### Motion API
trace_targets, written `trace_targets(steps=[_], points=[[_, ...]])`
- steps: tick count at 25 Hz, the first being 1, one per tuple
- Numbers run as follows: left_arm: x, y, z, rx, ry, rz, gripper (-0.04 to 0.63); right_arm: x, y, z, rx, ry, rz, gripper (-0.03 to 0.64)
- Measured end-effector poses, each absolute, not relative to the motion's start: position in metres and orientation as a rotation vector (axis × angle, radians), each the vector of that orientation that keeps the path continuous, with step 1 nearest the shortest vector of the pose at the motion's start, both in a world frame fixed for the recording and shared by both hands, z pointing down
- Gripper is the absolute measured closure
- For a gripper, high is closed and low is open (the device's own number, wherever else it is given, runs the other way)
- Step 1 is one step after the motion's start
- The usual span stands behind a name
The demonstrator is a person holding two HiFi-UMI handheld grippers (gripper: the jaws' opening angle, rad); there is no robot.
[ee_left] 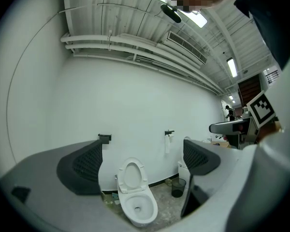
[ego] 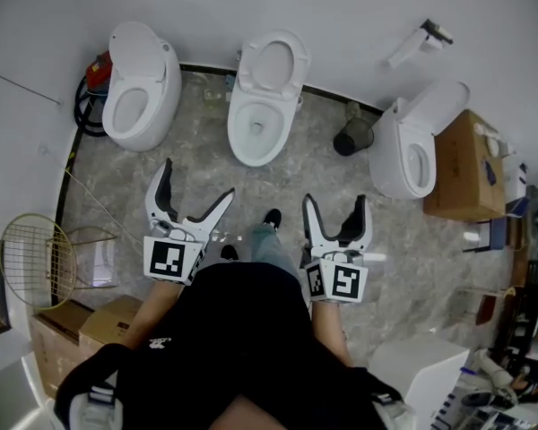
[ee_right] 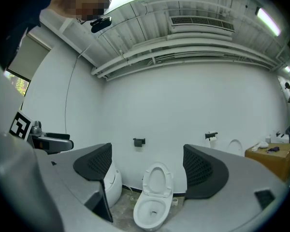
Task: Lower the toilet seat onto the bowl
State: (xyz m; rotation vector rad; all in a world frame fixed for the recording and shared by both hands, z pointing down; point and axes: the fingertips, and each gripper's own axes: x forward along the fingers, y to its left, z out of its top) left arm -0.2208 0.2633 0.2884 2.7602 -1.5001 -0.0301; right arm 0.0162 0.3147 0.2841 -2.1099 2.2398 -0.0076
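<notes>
A white toilet (ego: pixel 263 124) stands against the far wall in the middle, its seat (ego: pixel 273 64) raised upright against the wall above the open bowl. The same toilet (ee_left: pixel 137 203) shows between the jaws in the left gripper view, and the toilet (ee_right: pixel 152 209) with its upright seat (ee_right: pixel 158 180) in the right gripper view. My left gripper (ego: pixel 197 184) and right gripper (ego: pixel 334 206) are both open and hold nothing. They hover side by side well short of the toilet, over the floor.
A second toilet (ego: pixel 140 88) stands at the left, a third toilet (ego: pixel 414 146) at the right beside a cardboard box (ego: pixel 464 167). A small black bin (ego: pixel 352 136) sits between the middle and right toilets. A wire basket (ego: pixel 38 260) and boxes lie at the left. Paper holder (ego: pixel 414 45) on the wall.
</notes>
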Motion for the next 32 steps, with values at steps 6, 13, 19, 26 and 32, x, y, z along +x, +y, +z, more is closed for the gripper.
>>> trace_targets(steps=[6, 13, 19, 26, 32], points=[[-0.208, 0.237, 0.292, 2.762, -1.51, -0.021, 0.087, 0.024, 0.282, 0.287, -2.071, 2.248, -0.01, 0.17], [-0.186, 0.183, 0.296, 2.759, -1.526, 0.015, 0.087, 0.045, 0.221, 0.292, -2.041, 2.258, -0.021, 0.17], [-0.148, 0.12, 0.285, 2.753, -1.572, 0.029, 0.087, 0.084, 0.157, 0.293, -2.016, 2.282, -0.046, 0.17], [-0.097, 0.058, 0.28, 2.735, -1.595, 0.044, 0.089, 0.131, 0.088, 0.288, -1.976, 2.307, -0.058, 0.17], [-0.058, 0.011, 0.281, 2.703, -1.619, 0.085, 0.089, 0.161, 0.04, 0.297, -1.923, 2.355, -0.118, 0.17]])
